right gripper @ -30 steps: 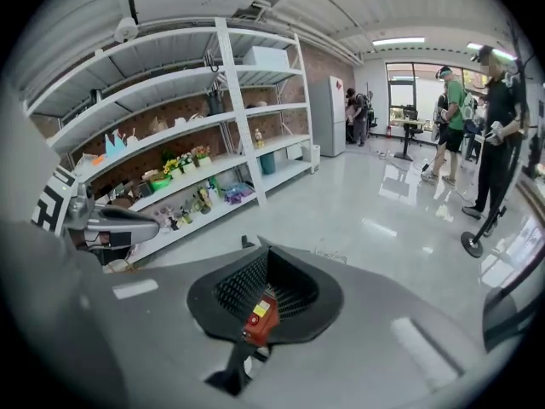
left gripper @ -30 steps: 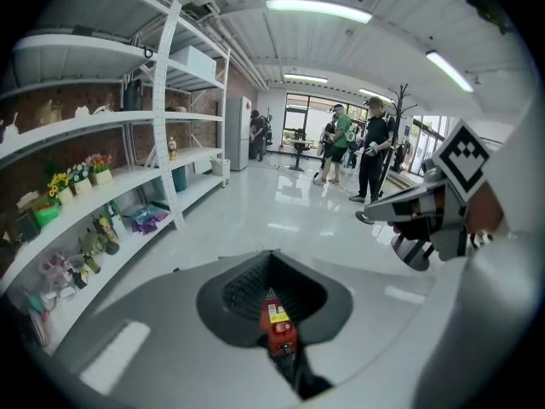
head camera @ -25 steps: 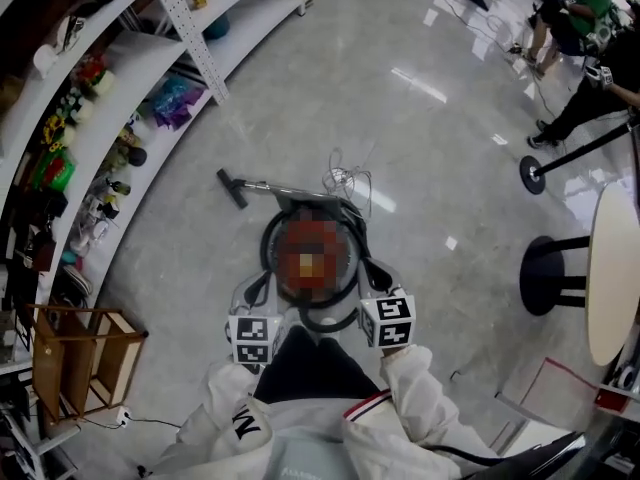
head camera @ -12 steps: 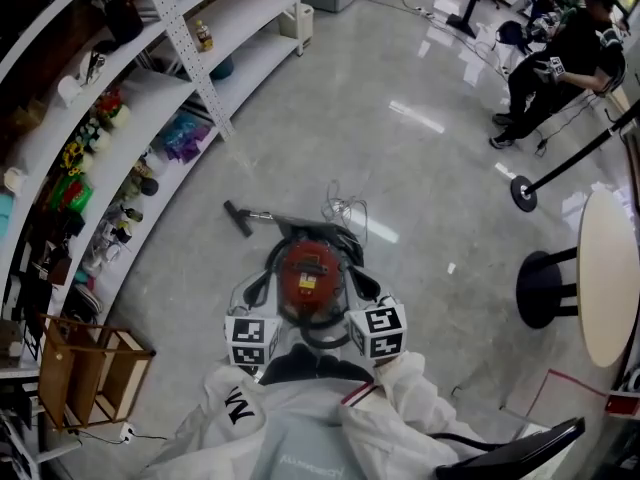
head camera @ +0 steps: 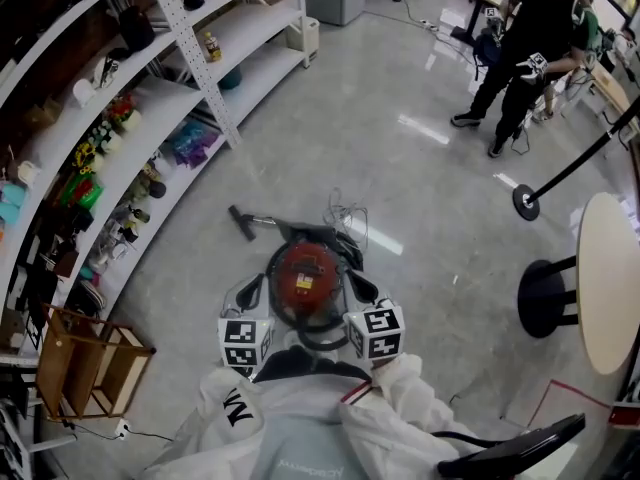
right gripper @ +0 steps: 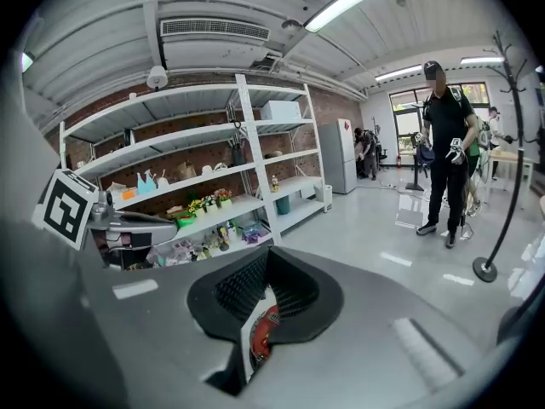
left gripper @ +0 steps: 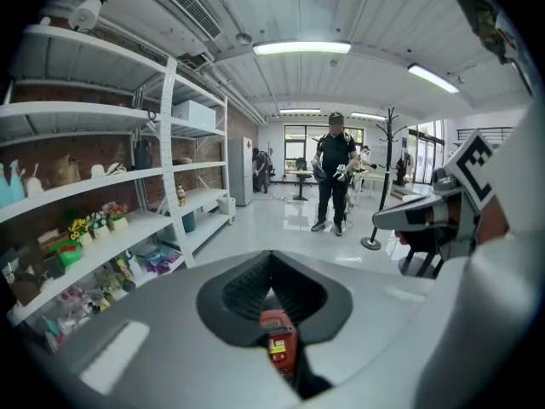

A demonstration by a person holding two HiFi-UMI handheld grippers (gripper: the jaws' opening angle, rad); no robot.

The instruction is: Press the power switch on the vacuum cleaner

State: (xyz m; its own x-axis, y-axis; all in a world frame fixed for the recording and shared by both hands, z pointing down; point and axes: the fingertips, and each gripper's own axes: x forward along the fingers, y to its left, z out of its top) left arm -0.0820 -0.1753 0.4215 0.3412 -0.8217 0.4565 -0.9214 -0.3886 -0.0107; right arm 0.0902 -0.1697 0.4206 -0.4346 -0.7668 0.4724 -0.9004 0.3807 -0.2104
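The vacuum cleaner [head camera: 305, 276], a round red canister ringed by a black hose, stands on the glossy grey floor [head camera: 420, 168] just ahead of the person's white sleeves [head camera: 410, 388]. Its wand runs off to the left and ends in a dark floor nozzle [head camera: 240, 221], and a loose tangle of pale cable [head camera: 345, 211] lies just behind the canister. Its power switch is too small to pick out in any view.

The left hand-held gripper [head camera: 250, 293] hangs beside the canister's left flank and the right hand-held gripper [head camera: 362, 288] beside its right flank, each with its marker cube nearest the person. Neither touches the machine as far as the head view shows.

In the left gripper view the jaws of the left hand-held gripper [left gripper: 272, 292] stand together, leaving only a narrow slit. They clasp nothing; a sliver of the red vacuum cleaner [left gripper: 277, 341] shows through the slit, far below. The right hand-held gripper [right gripper: 266, 296] is likewise closed on nothing, with a strip of the canister [right gripper: 266, 331] showing through its slit.

White shelving [head camera: 150, 78] laden with small items curves along the left. A round desk [head camera: 610, 278] and a black stool [head camera: 545, 290] stand well to the right, and a person in black [head camera: 520, 48] stands farther off.
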